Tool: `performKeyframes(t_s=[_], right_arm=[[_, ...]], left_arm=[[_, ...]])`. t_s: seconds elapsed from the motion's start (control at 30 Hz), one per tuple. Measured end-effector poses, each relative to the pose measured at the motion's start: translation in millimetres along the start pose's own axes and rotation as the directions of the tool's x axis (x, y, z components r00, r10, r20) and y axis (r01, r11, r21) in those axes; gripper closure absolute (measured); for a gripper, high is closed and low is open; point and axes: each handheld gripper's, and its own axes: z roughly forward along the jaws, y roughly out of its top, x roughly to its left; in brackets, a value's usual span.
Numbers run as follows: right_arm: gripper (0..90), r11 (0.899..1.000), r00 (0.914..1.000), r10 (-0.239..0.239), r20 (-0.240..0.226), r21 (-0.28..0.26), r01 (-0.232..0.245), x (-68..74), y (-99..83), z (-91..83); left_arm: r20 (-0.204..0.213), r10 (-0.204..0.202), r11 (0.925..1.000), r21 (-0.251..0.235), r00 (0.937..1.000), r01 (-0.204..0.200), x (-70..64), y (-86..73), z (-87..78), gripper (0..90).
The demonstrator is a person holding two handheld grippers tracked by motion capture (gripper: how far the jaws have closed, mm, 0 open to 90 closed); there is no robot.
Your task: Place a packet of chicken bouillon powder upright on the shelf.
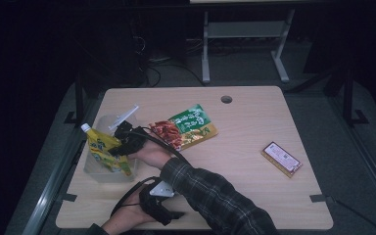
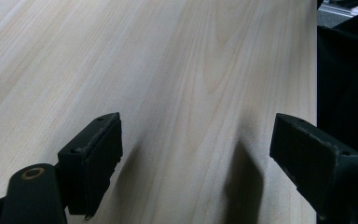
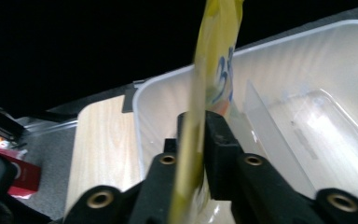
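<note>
From the high view I have the right tool (image 1: 122, 142) clenched on the yellow spouted pouch (image 1: 105, 151), held upright over the clear bin (image 1: 94, 169), so I'd lower it straight down, keeping it off the near wall and the snack packet (image 1: 185, 127) behind the tool. In the left gripper view the left tool (image 2: 196, 158) is released, jaws wide over bare surface (image 2: 177, 60), its edge close to one side. In the right gripper view the pouch's edge sits pinched between the jaws, with the bin's open floor ahead of the tool and a clear divider (image 3: 270, 135) to avoid.

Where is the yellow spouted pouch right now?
The yellow pouch sits at the table's left in the high view, clamped by the right hand-held gripper over the clear plastic bin.
</note>
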Motion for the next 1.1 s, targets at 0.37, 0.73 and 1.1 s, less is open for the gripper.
performKeyframes(t_s=[0.37, 0.73, 1.1], right_arm=[[50.6, 1.000, 0.9996, -0.017, 0.024, -0.010, 0.018, 3.6, 4.0, -23.9], [42.0, 0.999, 0.9979, -0.016, 0.062, -0.049, 0.019, -3.1, -6.5, -61.8], [39.2, 0.998, 0.9880, 0.007, 0.154, -0.069, 0.003, -17.7, -44.9, -102.3]], left_arm=[[0.003, 0.141, 0.9899, 0.013, 0.9899, -0.141, 10.2, 3.7, -2.0, 16.5], [-0.001, 0.137, 0.9906, -0.007, 0.9906, -0.137, 10.7, 4.0, -3.8, 16.4], [-0.007, 0.118, 0.9930, -0.012, 0.9930, -0.118, 12.0, 3.8, -5.0, 16.5]])
